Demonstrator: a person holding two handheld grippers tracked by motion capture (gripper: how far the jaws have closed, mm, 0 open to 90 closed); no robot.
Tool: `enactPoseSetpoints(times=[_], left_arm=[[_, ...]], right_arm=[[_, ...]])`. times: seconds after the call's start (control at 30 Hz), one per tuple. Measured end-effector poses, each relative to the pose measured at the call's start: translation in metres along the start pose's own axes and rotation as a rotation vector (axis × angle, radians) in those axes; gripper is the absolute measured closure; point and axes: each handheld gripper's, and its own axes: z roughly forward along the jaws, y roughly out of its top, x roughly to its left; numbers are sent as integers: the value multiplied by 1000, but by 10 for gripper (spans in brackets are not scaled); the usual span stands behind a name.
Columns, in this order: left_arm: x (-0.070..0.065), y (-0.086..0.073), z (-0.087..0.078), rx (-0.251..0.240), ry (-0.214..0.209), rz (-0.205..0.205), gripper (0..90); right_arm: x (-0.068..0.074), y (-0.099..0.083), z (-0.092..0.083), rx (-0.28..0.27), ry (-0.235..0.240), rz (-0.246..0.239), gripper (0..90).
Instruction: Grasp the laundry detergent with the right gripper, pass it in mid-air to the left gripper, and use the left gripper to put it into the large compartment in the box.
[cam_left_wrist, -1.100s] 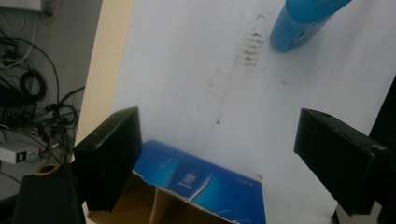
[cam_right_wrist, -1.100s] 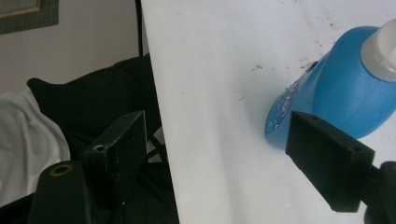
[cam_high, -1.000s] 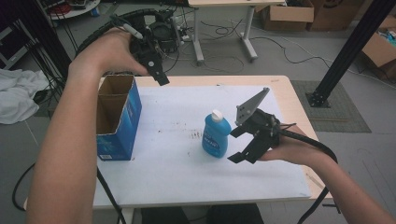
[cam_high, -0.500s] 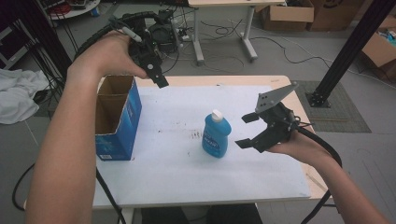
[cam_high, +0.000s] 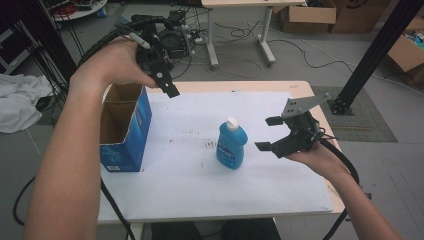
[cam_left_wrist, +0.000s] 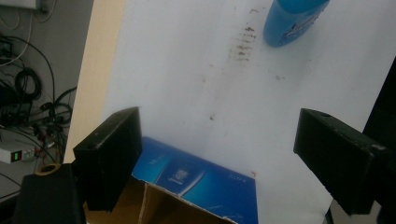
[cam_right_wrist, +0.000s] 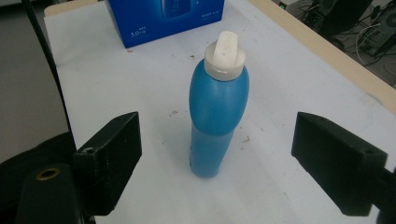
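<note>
While bottle (cam_high: 231, 145) stands upright, just ahead of your right gripper (cam_high: 269, 134), jaws have just been opening, now spread wide, nothing between. Long axis vertical; approach level. Left gripper (cam_high: 167, 86), open over box (cam_high: 123, 131), sits farther off.

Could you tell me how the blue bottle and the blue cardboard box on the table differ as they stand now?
The bottle is slim and rounded; the box is squarer, wider and bulkier. The bottle is closed with a white cap, while the box stands open at the top, its brown inside showing. The bottle stands near the middle of the white sheet, just in front of the right claw; the box sits at the sheet's left edge. Both are blue and upright.
</note>
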Motion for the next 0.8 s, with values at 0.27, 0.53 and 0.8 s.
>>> enactPoseSetpoints(times=[0.27,0.53,0.8], left_arm=[[-1,-2,1,1,-1,-3,163],[-1,-4,3,8,1,-8,164],[-2,-4,4,9,-4,-11,165]], right_arm=[[-6,-11,16,-21,-23,28,152],[-7,-16,31,-33,-23,41,152],[-13,-20,46,-41,-20,66,152]])
